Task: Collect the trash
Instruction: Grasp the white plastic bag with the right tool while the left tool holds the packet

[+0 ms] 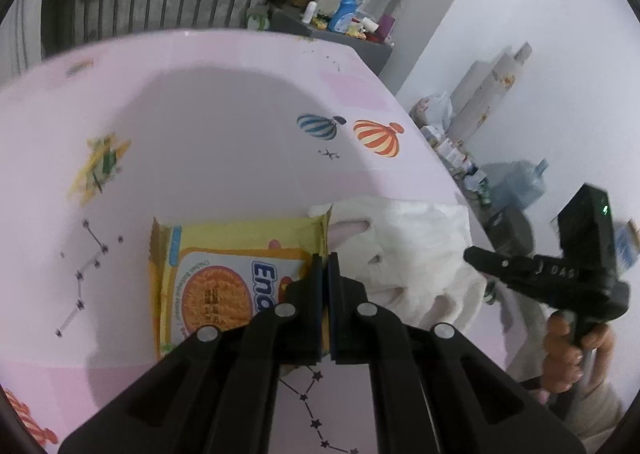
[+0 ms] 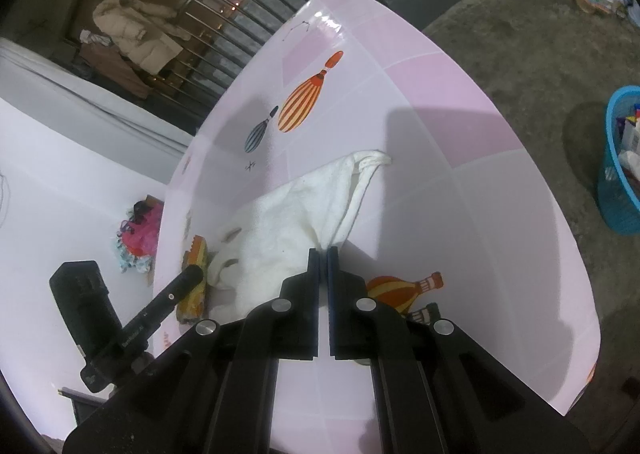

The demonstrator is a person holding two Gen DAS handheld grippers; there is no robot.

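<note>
**Left wrist view: noodle packet pinched, bag held ready**

Left wrist view shows the left gripper (image 1: 325, 258) with its jaws drawn together on the right edge of a yellow noodle packet (image 1: 224, 278), which lies flat on the pink table (image 1: 200, 133). Just beside it, touching its right edge, lies a white plastic bag (image 1: 404, 254), crumpled and mostly flat. The right gripper (image 2: 323, 252) has its jaws narrowed onto a fold of that bag, near the edge closest to the camera; a bag handle (image 2: 374, 159) trails away across the table.

Judging by this, the step in hand is bagging: one tong has the trash, the other has the sack. The next move probably calls for lifting the bag's edge to open a mouth, then sliding or carrying the packet into it. The film is thin and may slip or stay shut.

As for containers, the bag looks empty, though its inside is not plainly visible. On the floor, well apart from the table, stands a blue basket (image 2: 616, 189) with some items in it, too small to name.
</note>
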